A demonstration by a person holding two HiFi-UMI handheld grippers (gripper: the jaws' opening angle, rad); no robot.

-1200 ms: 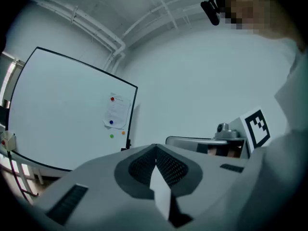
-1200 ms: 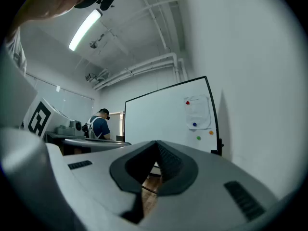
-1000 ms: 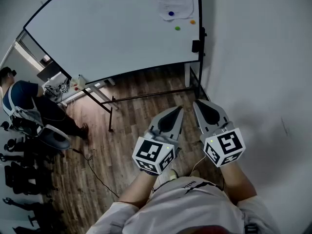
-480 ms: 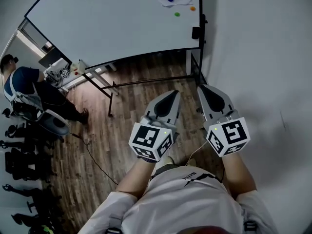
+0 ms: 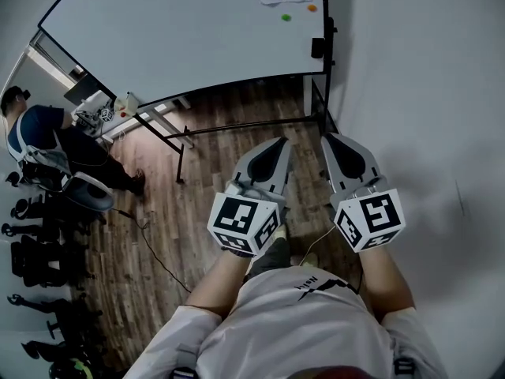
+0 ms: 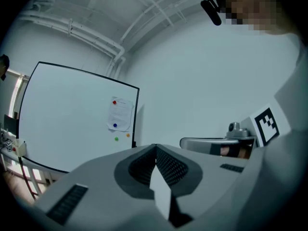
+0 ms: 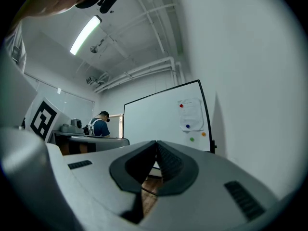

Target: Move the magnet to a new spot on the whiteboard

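Observation:
The whiteboard (image 5: 189, 46) stands on a wheeled frame ahead of me, well out of reach. A sheet of paper (image 6: 120, 114) hangs near its right edge, with a red magnet (image 6: 114, 101) and a blue magnet (image 6: 115, 125) on it. Below the sheet sit a green magnet (image 5: 286, 17) and an orange magnet (image 5: 312, 8). My left gripper (image 5: 280, 143) and right gripper (image 5: 327, 139) are held side by side at waist height, pointing at the board. Both are shut with nothing between the jaws. The red magnet is cut off in the head view.
A plain wall (image 5: 426, 93) runs close along my right. A person (image 5: 39, 144) sits at the far left beside a cluttered table (image 5: 110, 121), with dark chairs (image 5: 39, 243) behind. A cable (image 5: 158, 267) trails over the wooden floor. The board's black legs (image 5: 237, 129) spread across the floor.
The whiteboard and its magnets have slid toward the top of the head view, and the red magnet has left it. Both grippers have stayed shut and side by side.

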